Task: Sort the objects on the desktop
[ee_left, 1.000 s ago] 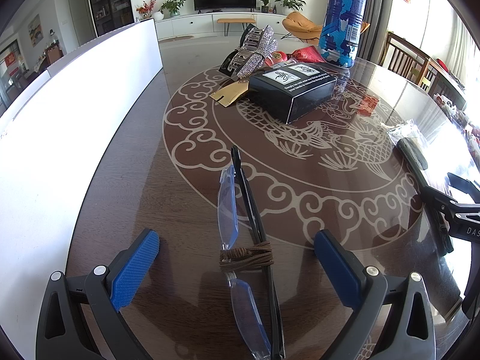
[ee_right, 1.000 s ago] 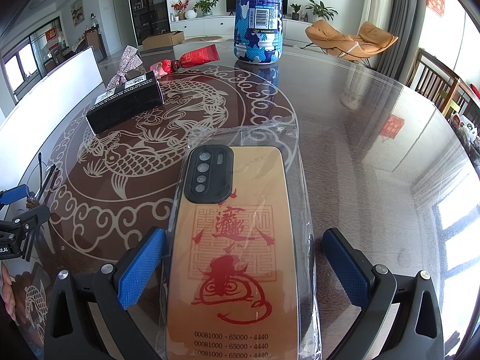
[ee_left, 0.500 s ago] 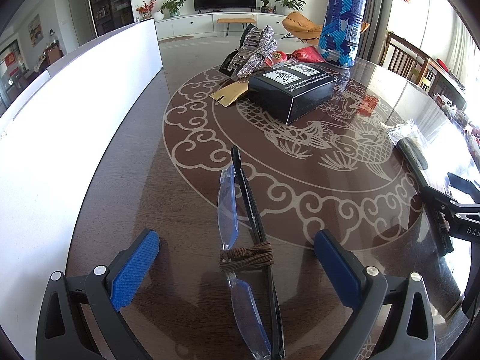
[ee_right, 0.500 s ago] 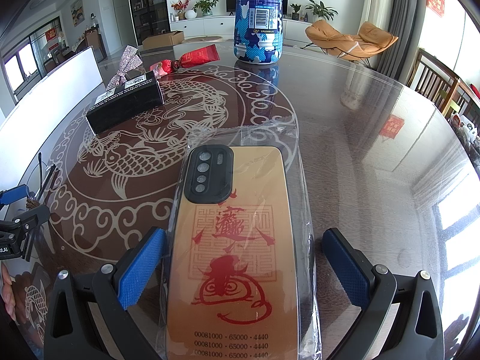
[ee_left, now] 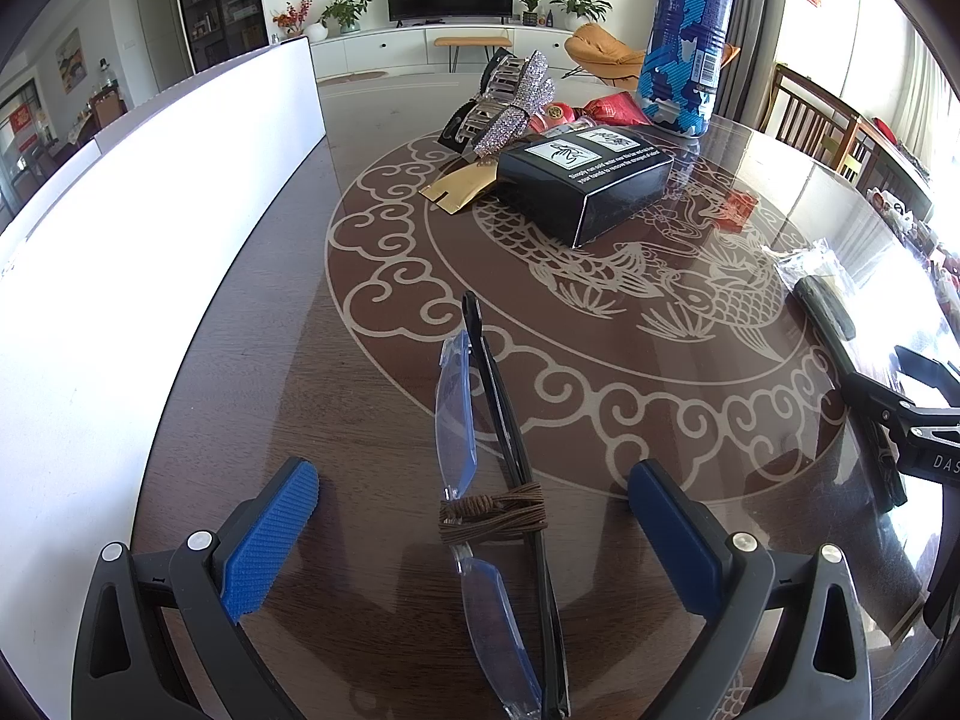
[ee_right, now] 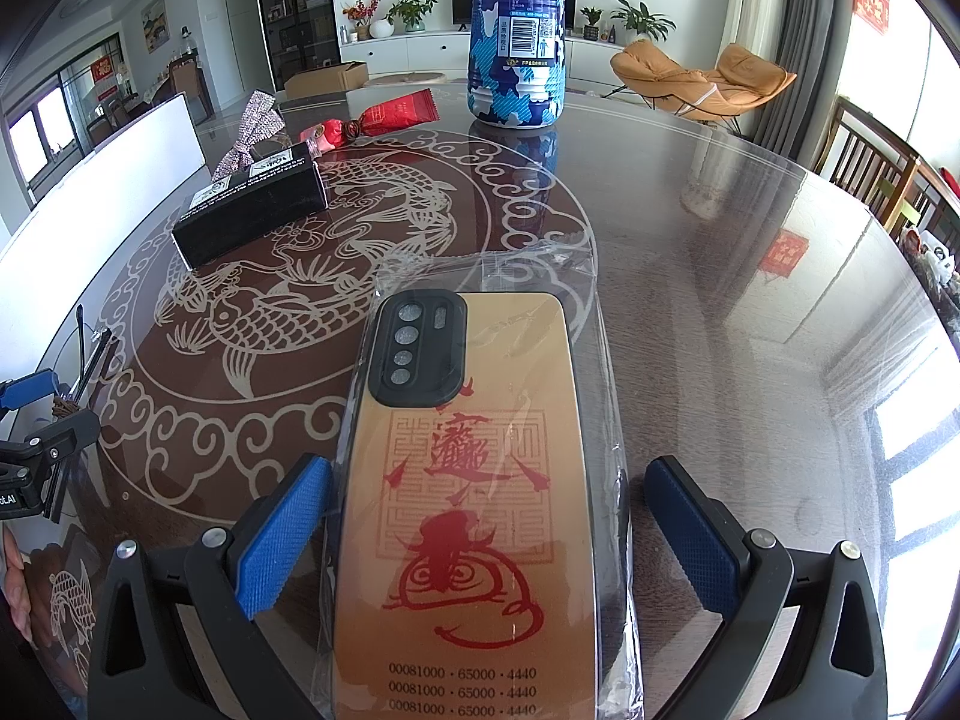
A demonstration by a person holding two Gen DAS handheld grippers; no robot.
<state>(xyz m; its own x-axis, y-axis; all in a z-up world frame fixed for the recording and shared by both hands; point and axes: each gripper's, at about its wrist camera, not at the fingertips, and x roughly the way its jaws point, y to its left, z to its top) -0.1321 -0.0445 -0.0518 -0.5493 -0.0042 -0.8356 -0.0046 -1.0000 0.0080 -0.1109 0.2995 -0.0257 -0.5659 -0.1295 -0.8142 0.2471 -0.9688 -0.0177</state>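
Note:
Folded rimless glasses [ee_left: 498,480] with a brown hair tie [ee_left: 493,513] wound round them lie on the dark round table [ee_left: 240,408]. My left gripper [ee_left: 474,510] stands open around them, its blue pads well clear on both sides. A gold phone case [ee_right: 468,510] with red characters, sealed in a clear bag, lies between the open fingers of my right gripper [ee_right: 486,522]. The left pad sits close to the bag's edge; the right one is apart from it. The same case [ee_left: 825,300] shows at the far right of the left wrist view.
A black box [ee_left: 585,177], a glittery bow hair clip [ee_left: 510,102], a gold card [ee_left: 459,186], red sweet wrappers [ee_right: 390,117] and a tall blue camouflage bottle [ee_right: 519,36] sit further back. A white board [ee_left: 150,210] runs along the table's left side.

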